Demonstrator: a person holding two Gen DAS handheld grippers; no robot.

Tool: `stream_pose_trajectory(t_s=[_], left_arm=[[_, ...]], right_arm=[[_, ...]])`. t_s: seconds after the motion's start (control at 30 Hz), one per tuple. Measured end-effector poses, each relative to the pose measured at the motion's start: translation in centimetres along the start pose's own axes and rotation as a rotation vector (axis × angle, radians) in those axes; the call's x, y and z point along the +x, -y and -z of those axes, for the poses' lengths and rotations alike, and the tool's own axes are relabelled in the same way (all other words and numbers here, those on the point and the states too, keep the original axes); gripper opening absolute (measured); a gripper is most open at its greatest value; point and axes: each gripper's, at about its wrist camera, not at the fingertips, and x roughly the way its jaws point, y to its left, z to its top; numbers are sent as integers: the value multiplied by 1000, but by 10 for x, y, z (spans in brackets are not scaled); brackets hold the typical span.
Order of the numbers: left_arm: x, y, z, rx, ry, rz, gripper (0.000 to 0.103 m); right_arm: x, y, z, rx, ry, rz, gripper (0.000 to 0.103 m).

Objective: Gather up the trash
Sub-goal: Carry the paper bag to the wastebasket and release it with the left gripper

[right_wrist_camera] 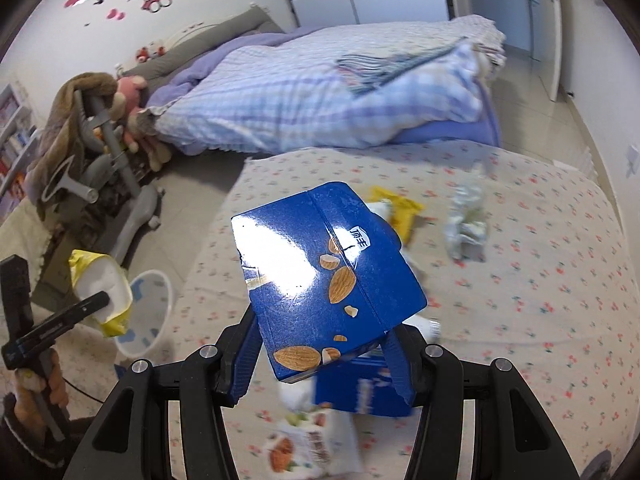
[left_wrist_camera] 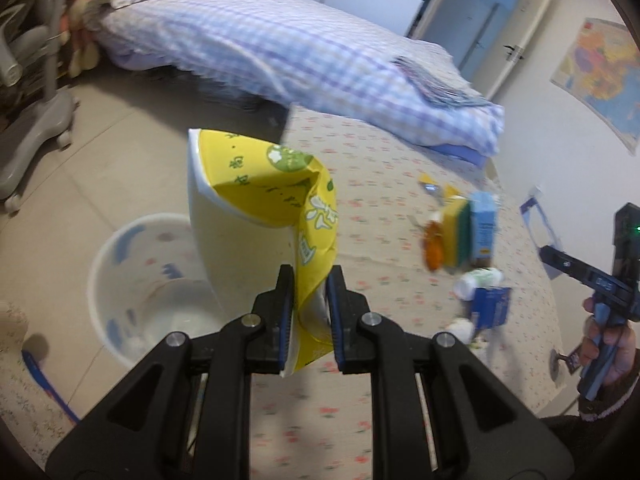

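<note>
My left gripper (left_wrist_camera: pixel 311 312) is shut on a yellow and white wrapper (left_wrist_camera: pixel 260 200), held up beside the round white bin (left_wrist_camera: pixel 140 280) on the floor. The right wrist view shows this wrapper (right_wrist_camera: pixel 104 284) above the bin (right_wrist_camera: pixel 148 312). My right gripper (right_wrist_camera: pixel 320 356) is shut on a blue almond carton (right_wrist_camera: pixel 324 280), lifted over the floral bed cover (right_wrist_camera: pixel 520 300). In the left wrist view the right gripper (left_wrist_camera: pixel 592 280) shows at the right edge. More trash lies on the cover: a small blue box (left_wrist_camera: pixel 484 228), a sponge (left_wrist_camera: pixel 460 232), an orange wrapper (left_wrist_camera: pixel 434 248), a crumpled clear wrapper (right_wrist_camera: pixel 468 232).
A checked purple quilt (left_wrist_camera: pixel 280 48) lies heaped at the back of the bed. A grey wheeled chair base (left_wrist_camera: pixel 36 128) stands on the tiled floor left of the bin. A white snack packet (right_wrist_camera: pixel 312 448) lies under my right gripper. A door (right_wrist_camera: pixel 548 20) is at the far right.
</note>
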Motion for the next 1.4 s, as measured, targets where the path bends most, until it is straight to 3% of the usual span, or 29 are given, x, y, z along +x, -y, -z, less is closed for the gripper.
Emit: stream_pose_trajectory(t_s=[0.33,0.43,0.5,0.67,0.87,1.1,1.37,1.4], left_arm=[[10,-66,-1,-112,-47,-113,22],[13,-76,2,-127,-79,-177,38],[9,-86,4,-154,-80,-213,70],[-8,-107,10,-190,-65,-254,85],[-14,-124,22,-226,-118,-310,87],[-26,-140,31,-211,-111,-377,94],[-34,-153,36,-218,-113,-393,94],[-34,-154,37,-218,-115,-392,94]], right_arm=[[53,-96,-3,-91,-58,-95,56],[68,-121,-1,-123,-78,-111,56],[76,-131,1,-141,-90,-117,56],[98,-159,6,-176,-117,-128,57],[126,-196,16,-223,-159,-143,57],[156,-231,30,-277,-210,-148,57],[177,-250,38,-294,-234,-166,60],[178,-252,38,-296,-236,-177,64]])
